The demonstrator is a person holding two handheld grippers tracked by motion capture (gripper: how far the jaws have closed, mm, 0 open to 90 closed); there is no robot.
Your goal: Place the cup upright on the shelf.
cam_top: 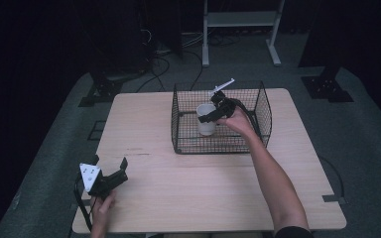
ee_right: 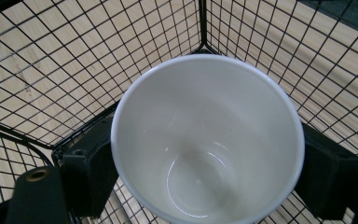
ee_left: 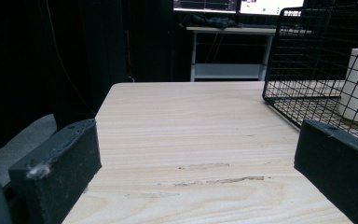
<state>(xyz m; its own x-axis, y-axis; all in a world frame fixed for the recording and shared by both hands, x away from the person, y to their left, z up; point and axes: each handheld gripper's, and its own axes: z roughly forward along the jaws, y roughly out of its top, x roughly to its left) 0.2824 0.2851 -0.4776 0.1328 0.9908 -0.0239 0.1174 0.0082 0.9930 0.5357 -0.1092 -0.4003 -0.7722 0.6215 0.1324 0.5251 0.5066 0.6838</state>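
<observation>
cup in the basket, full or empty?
Empty. The right gripper view looks straight down into the white cup and shows its bare bottom.

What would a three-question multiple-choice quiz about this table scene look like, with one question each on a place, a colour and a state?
1. Where does the cup stand?
A. Inside the wire basket
B. On the bare table beside the basket
C. On the floor

2. What colour is the cup?
A. Red
B. White
C. Blue

3. How does the left gripper stand?
A. Shut on the cup
C. Shut on a spoon
B. Open, with nothing between its jaws

Answers:
1 A: the high view shows the cup within the mesh walls.
2 B: the right gripper view looks into a plain white cup.
3 B: the left gripper view shows only the bare table between the wide-apart jaws.
</observation>
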